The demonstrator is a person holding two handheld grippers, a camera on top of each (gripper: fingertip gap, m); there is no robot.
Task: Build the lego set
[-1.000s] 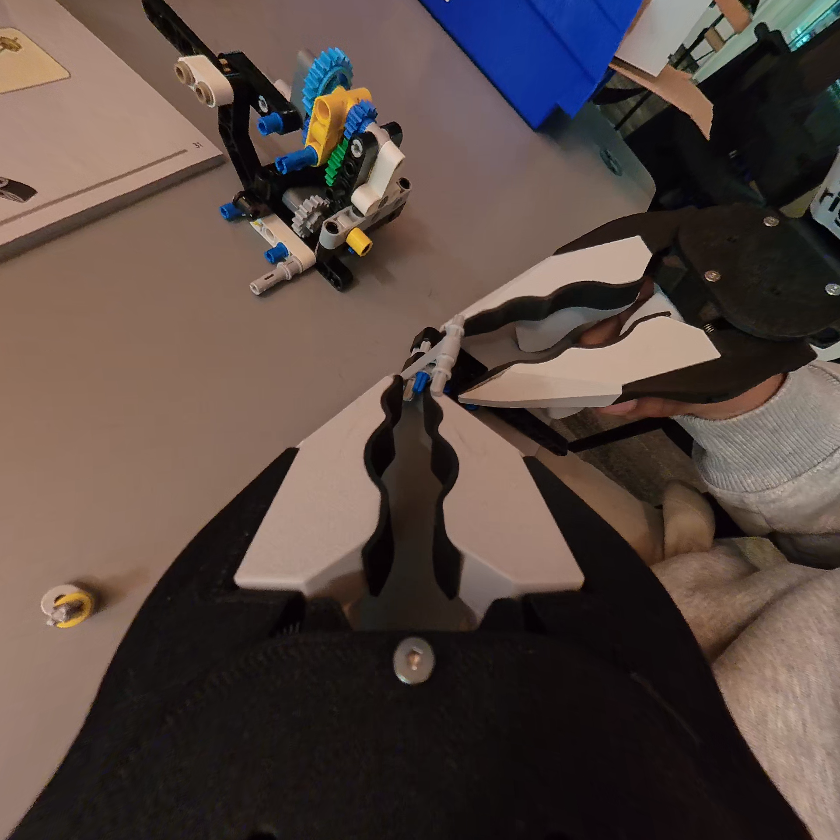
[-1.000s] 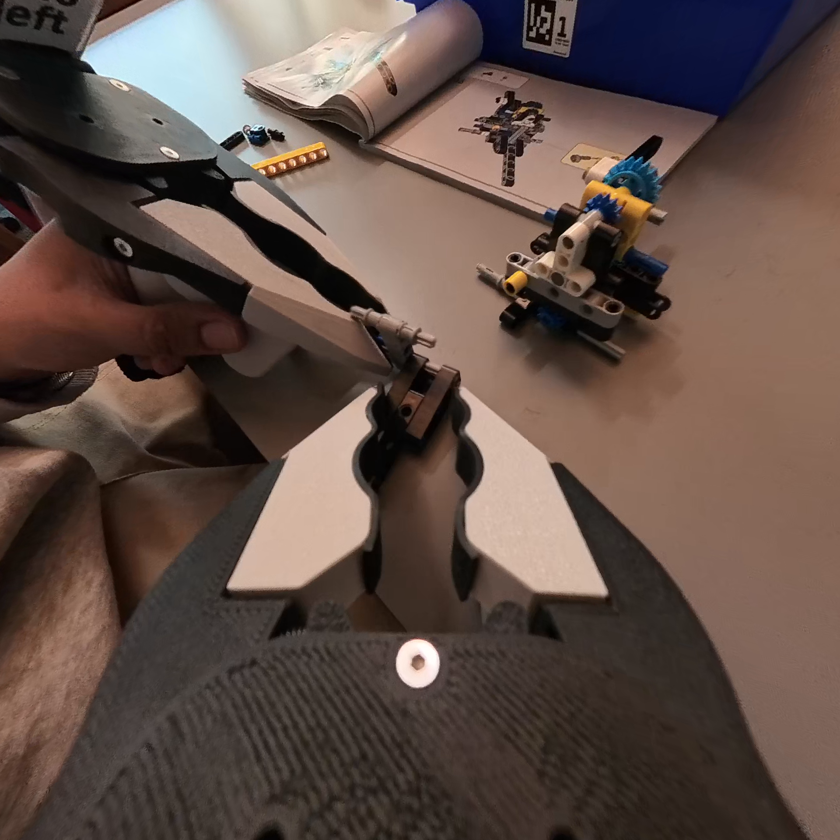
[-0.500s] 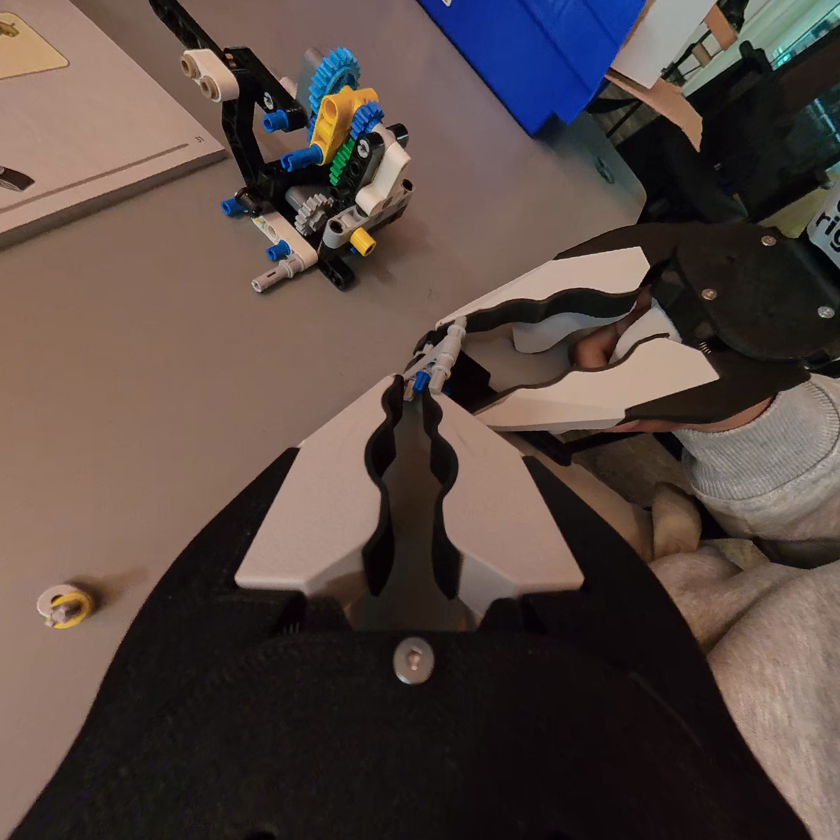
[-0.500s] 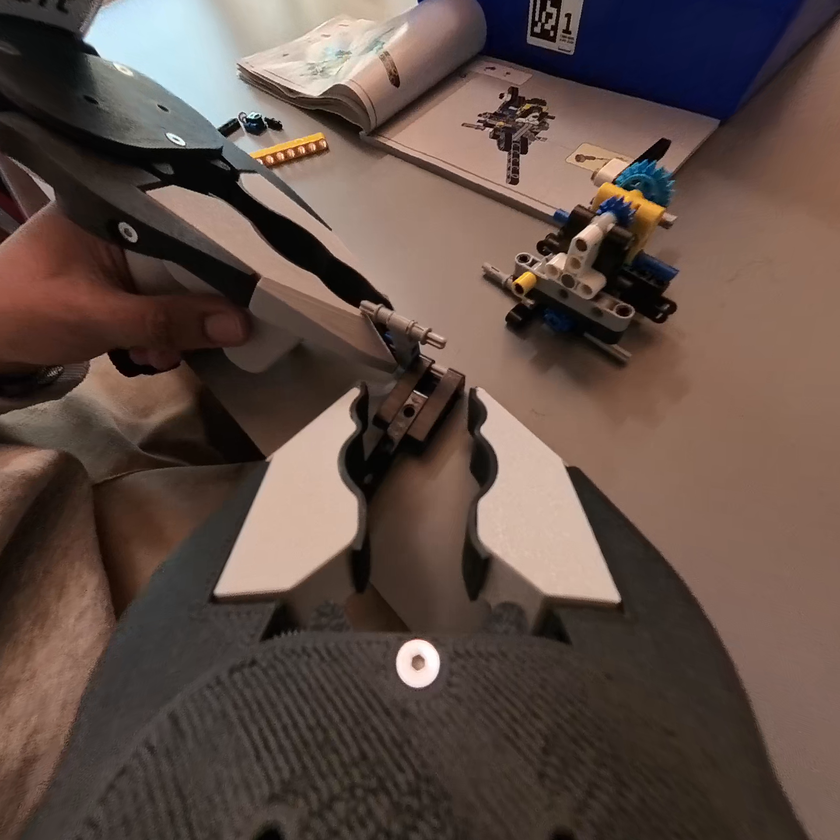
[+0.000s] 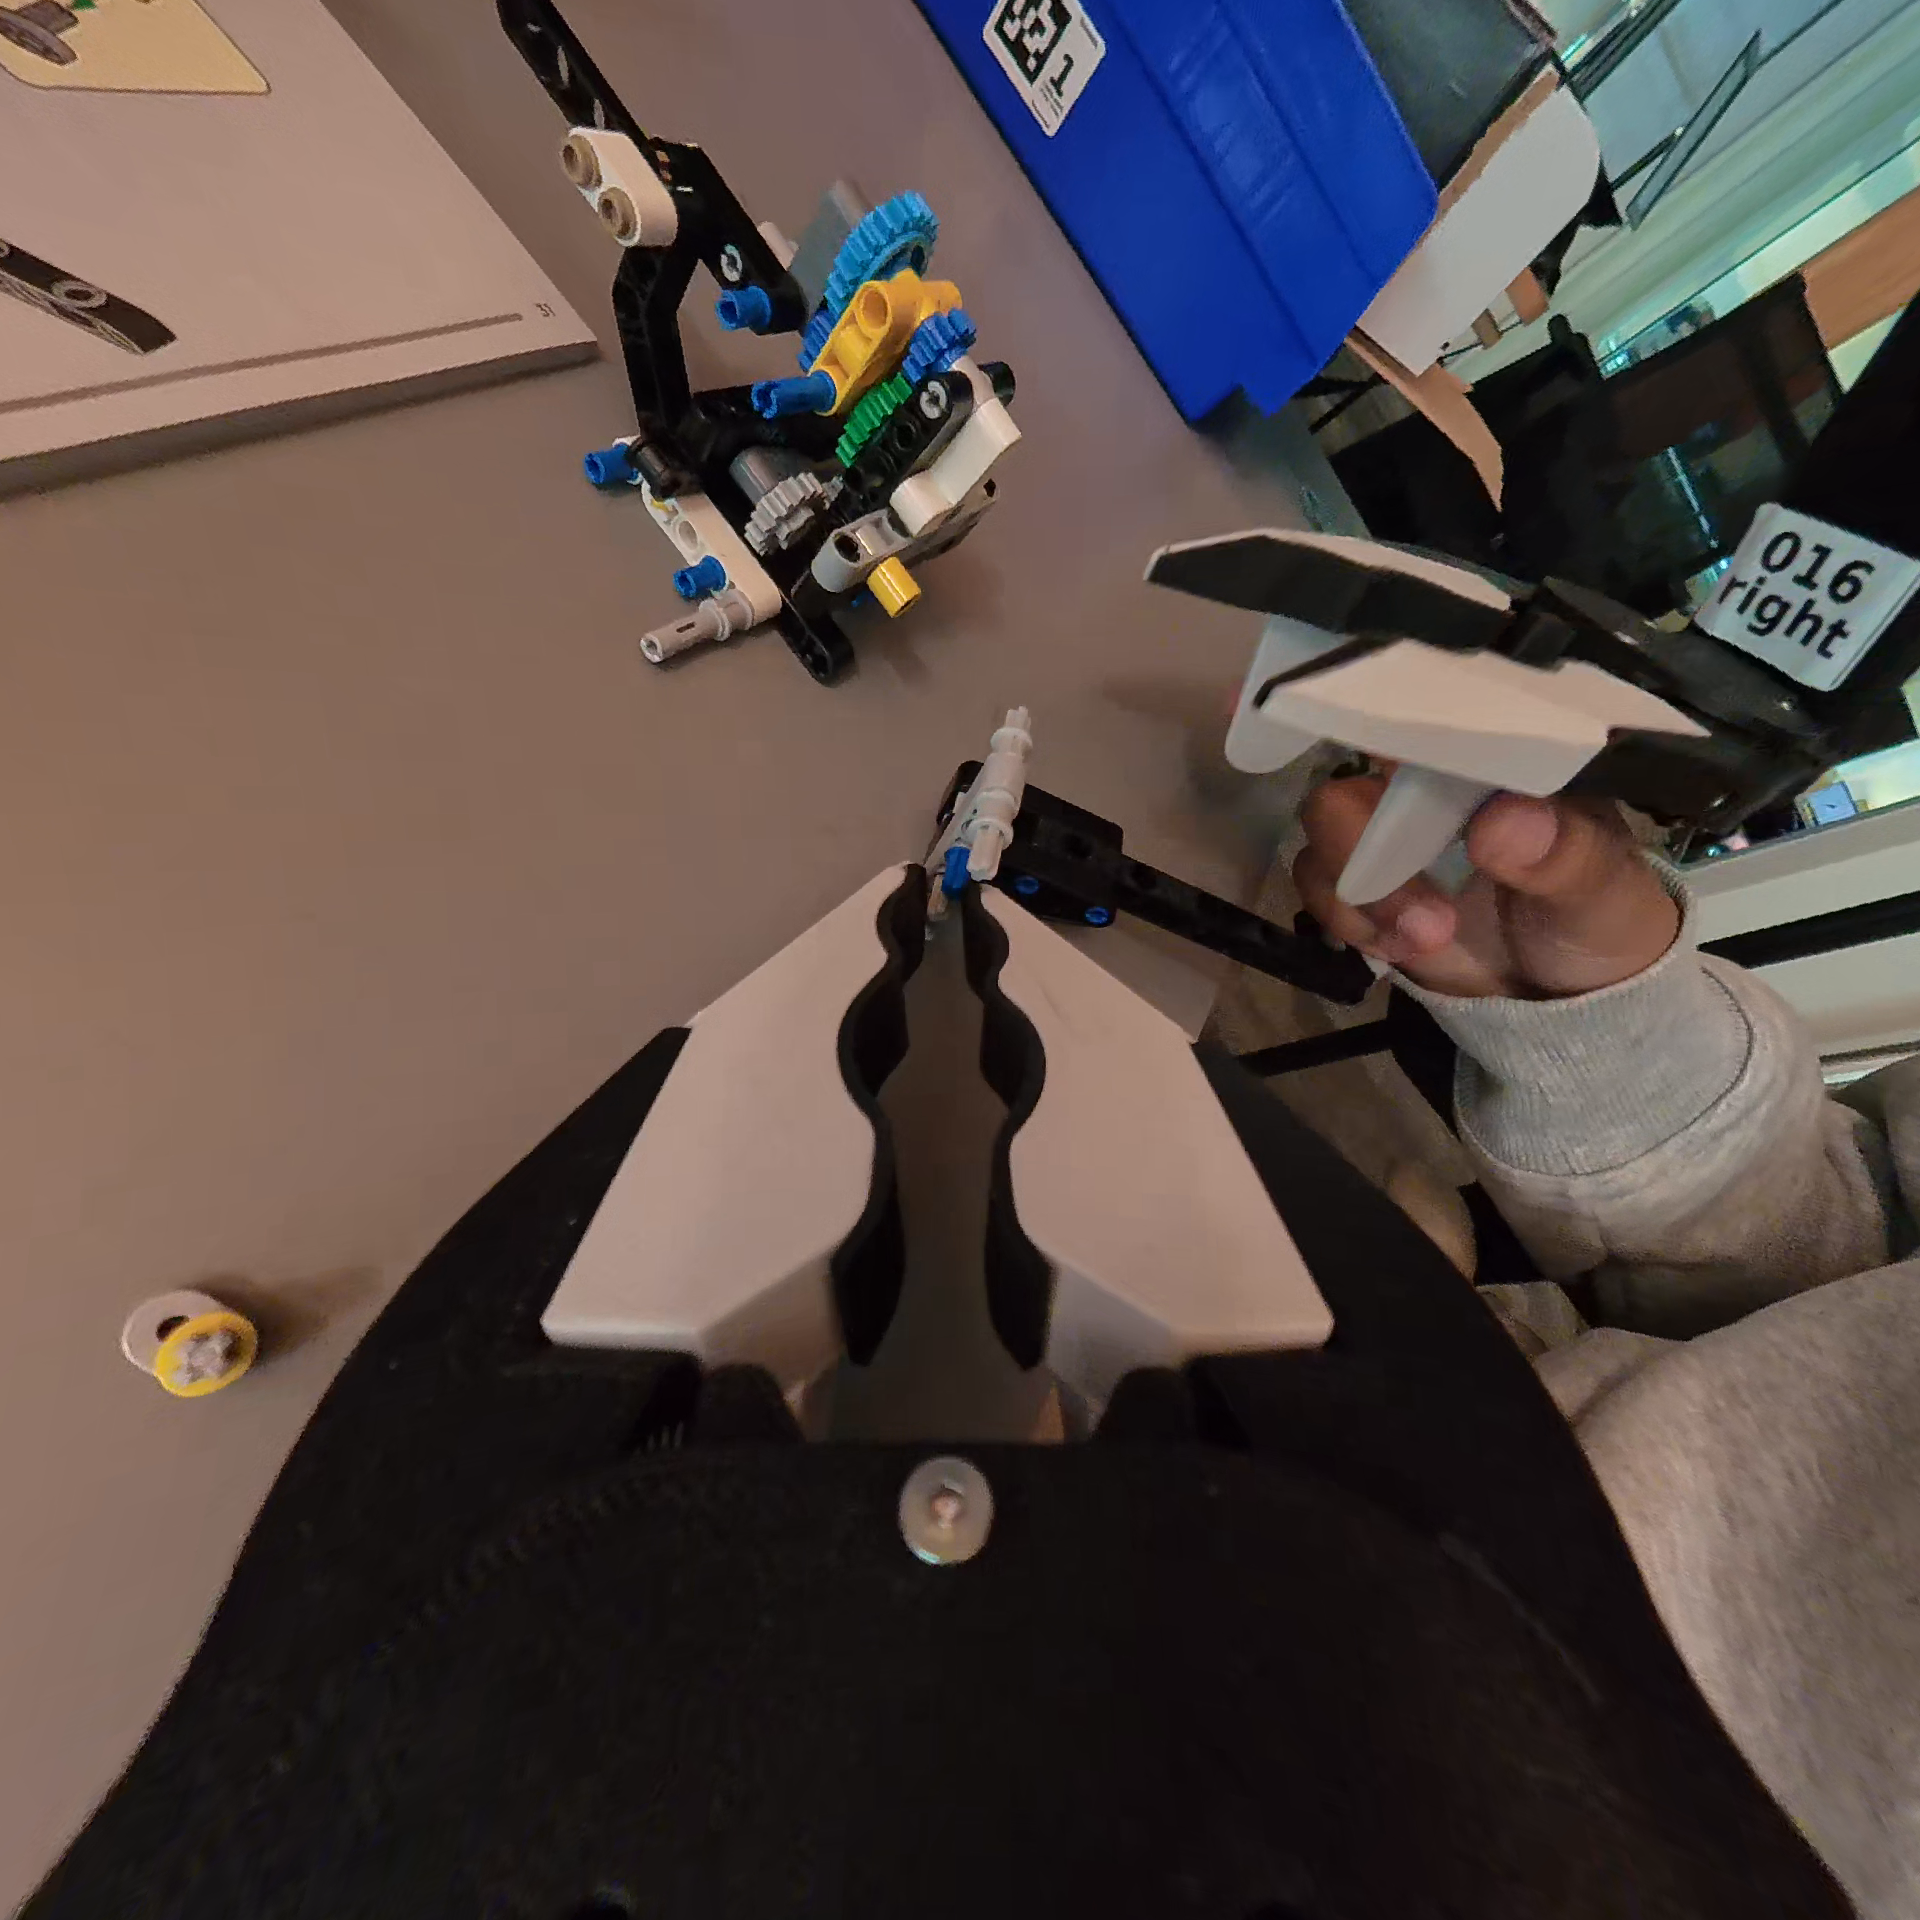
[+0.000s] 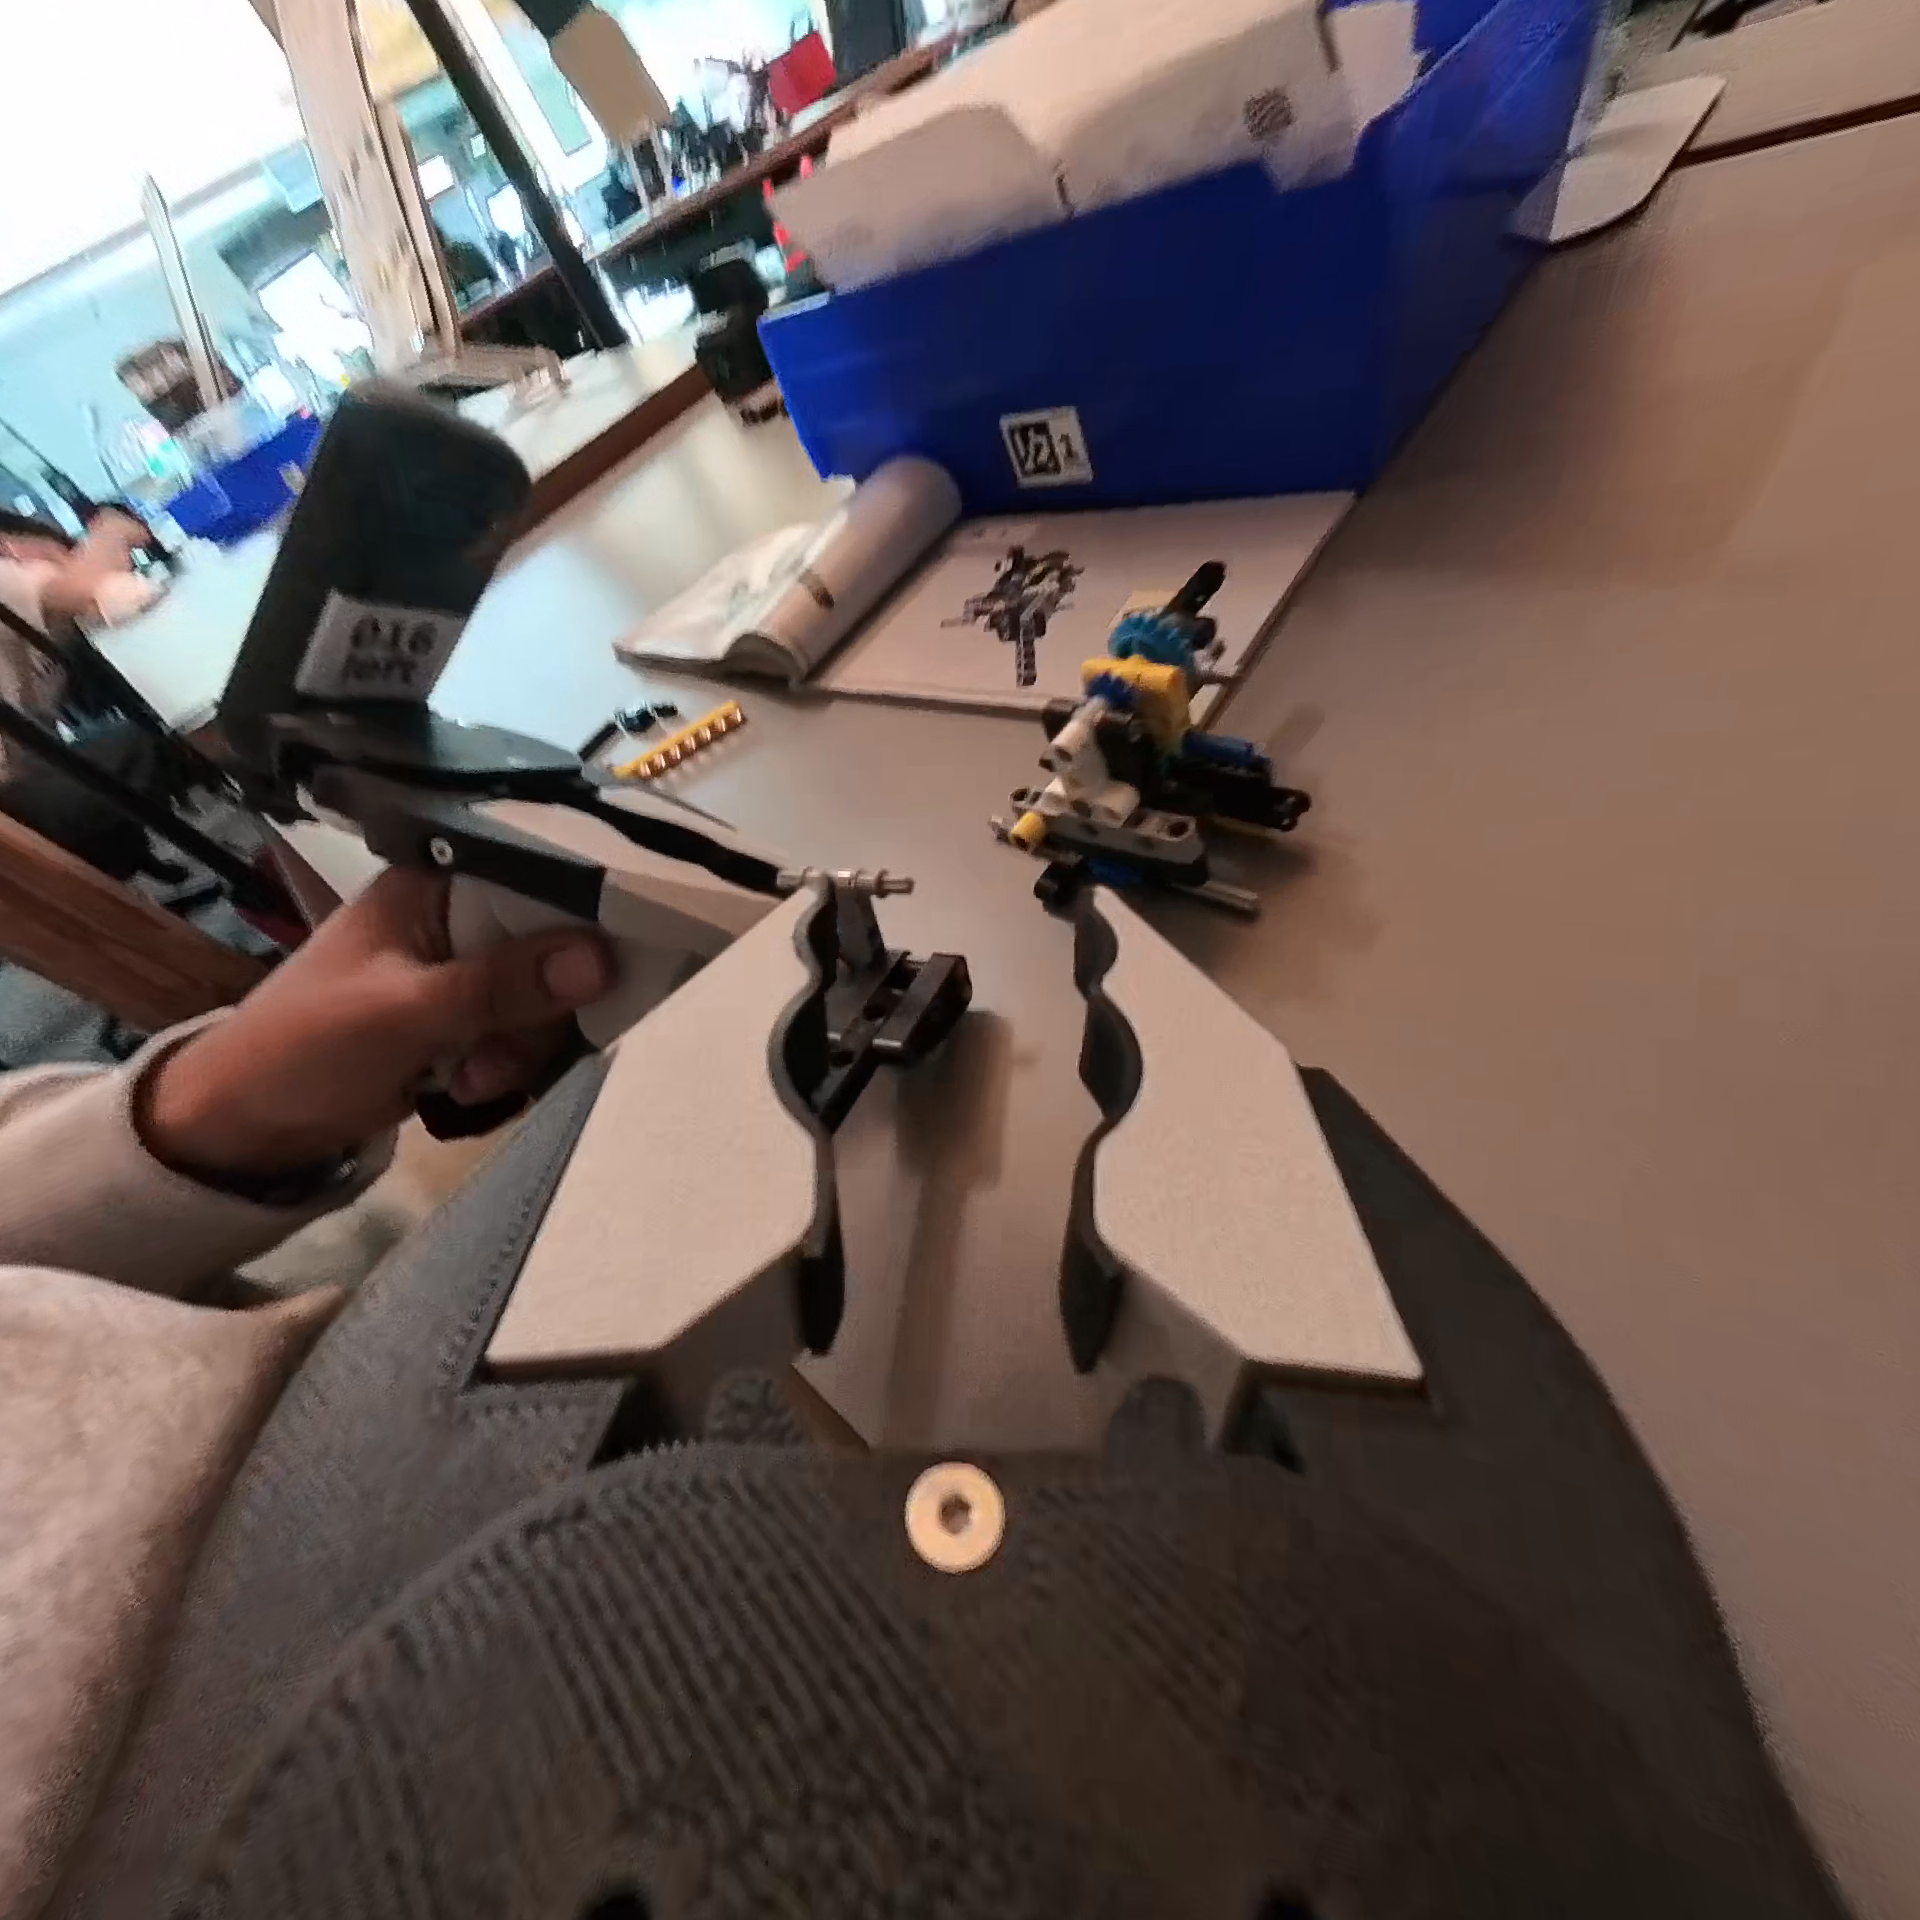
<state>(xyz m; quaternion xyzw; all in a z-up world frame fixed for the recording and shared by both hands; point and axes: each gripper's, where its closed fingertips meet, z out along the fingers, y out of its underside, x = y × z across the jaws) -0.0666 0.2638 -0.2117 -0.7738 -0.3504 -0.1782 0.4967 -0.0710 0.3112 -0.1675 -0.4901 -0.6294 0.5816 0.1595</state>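
Note:
My left gripper (image 5: 945, 883) is shut on a small sub-assembly (image 5: 1049, 852): a black beam with blue pins and a light grey pin at its end. It holds the piece in the air near the table's front edge. The sub-assembly also shows in the right wrist view (image 6: 894, 1003), hanging from the left gripper's tip (image 6: 774, 881). My right gripper (image 6: 956, 925) is open and empty, its fingers on either side of the black beam without touching it. In the left wrist view it (image 5: 1195, 649) sits up and to the right of the beam. The partly built model (image 5: 810, 436) with blue gears stands farther back on the table (image 5: 312, 831).
An open instruction booklet (image 6: 935, 613) lies behind the model (image 6: 1132, 769), and a blue bin (image 6: 1143, 343) stands behind that. A yellow beam (image 6: 681, 743) and small dark parts lie at the left. A small white and yellow piece (image 5: 192, 1340) lies at the near left.
My right gripper opened, let go of the black beam and drew back up and to the right. My left gripper still holds the sub-assembly.

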